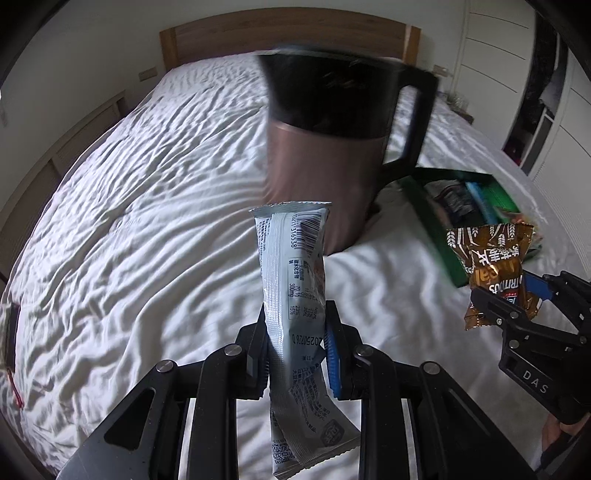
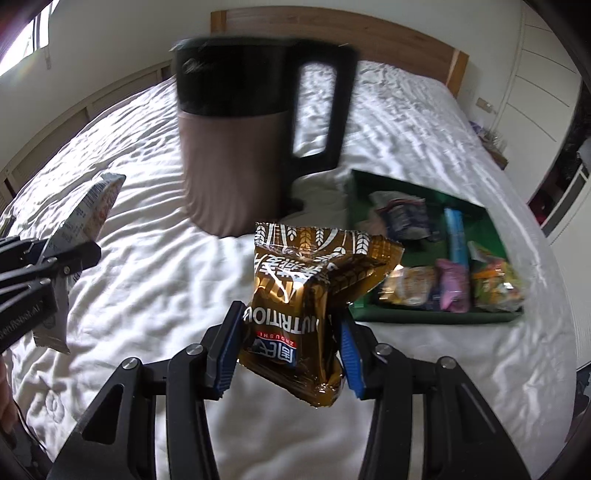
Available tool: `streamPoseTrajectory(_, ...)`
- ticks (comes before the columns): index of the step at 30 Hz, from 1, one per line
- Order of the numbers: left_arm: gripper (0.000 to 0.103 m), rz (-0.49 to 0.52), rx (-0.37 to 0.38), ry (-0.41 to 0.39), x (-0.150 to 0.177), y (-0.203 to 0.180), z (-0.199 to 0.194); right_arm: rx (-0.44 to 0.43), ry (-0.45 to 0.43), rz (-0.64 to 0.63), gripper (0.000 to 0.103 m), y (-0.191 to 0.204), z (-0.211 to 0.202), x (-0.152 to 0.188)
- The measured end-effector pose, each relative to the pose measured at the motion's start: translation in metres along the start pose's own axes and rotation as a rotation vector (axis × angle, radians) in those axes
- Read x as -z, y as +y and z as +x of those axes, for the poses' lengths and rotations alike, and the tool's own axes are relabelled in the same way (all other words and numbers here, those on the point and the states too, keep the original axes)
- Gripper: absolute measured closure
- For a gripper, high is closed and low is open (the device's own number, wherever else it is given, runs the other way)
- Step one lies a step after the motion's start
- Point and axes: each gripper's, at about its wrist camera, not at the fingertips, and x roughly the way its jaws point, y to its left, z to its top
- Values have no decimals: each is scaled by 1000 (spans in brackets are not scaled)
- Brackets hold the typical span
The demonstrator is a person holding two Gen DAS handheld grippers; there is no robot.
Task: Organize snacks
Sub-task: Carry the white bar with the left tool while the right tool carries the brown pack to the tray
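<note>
My left gripper (image 1: 295, 325) is shut on a long silver snack bar (image 1: 295, 266) that stands upright above the bed. It also shows at the left of the right wrist view (image 2: 88, 210). My right gripper (image 2: 291, 328) is shut on a gold-brown snack packet (image 2: 295, 295), held above the bed; the packet also shows at the right of the left wrist view (image 1: 487, 258). A green tray (image 2: 360, 192) with several snack packets lies on the bed to the right; it also shows in the left wrist view (image 1: 424, 206).
A tall brown and black jug (image 2: 236, 147) with a handle stands on the white bed (image 2: 147, 295) just left of the tray, also in the left wrist view (image 1: 321, 147). A wooden headboard (image 2: 332, 26) is behind, white cupboards (image 2: 535, 74) at the right.
</note>
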Motion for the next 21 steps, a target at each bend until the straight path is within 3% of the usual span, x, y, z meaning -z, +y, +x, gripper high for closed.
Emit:
streamPoseTrajectory(14, 82, 122, 93, -90, -74, -102, -9, 195, -100, 120, 58, -149, -37, -25)
streamPoseTrajectory(21, 82, 138, 144, -107, -102, -142, 8, 215, -148, 147, 58, -191, -34, -50)
